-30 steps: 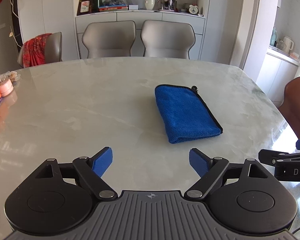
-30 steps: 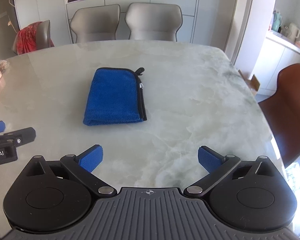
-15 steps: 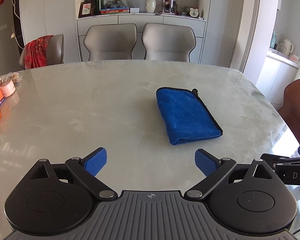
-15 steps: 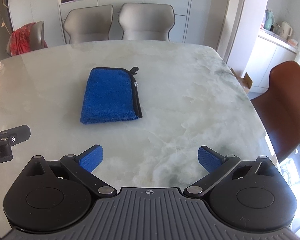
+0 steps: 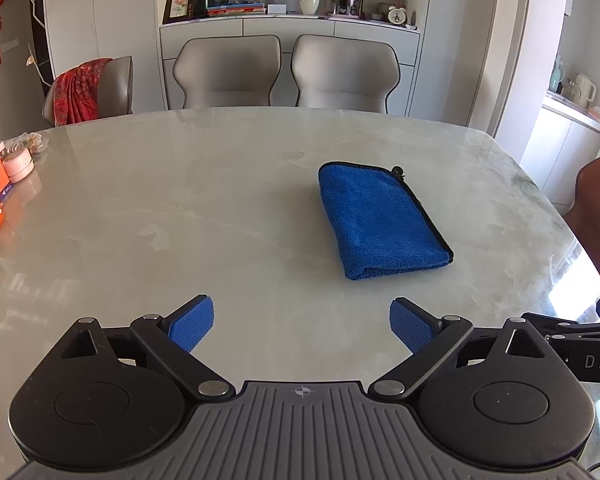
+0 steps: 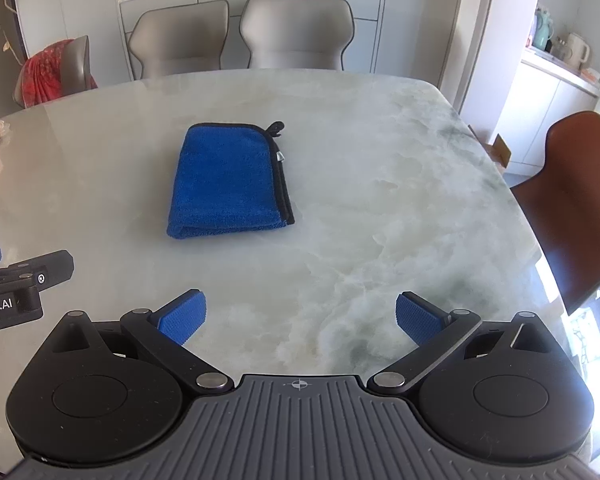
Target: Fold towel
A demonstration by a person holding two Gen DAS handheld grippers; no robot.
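Blue towel lies mid-table, already folded into a compact rectangle: doubled edge toward the cameras, black-trimmed edges stacked along its 3 o'clock side, small hanging loop at the far 1 o'clock corner. Layers look flush, nothing splayed. In the left wrist view it sits at 1 o'clock from the left gripper; in the right wrist view at 11 o'clock from the right gripper. Both grippers are spread wide and empty, hovering over bare marble table, well apart from the cloth.

Judgement: folding looks finished or nearly so; step in hand is a retreat or a final check. To do it well, keep both tools clear of the cloth so the stack isn't dragged. If another fold is wanted, pinch both near corners through all layers together.

Clutter of small jars and boxes at the table's 9 o'clock edge, grey chairs at 12.
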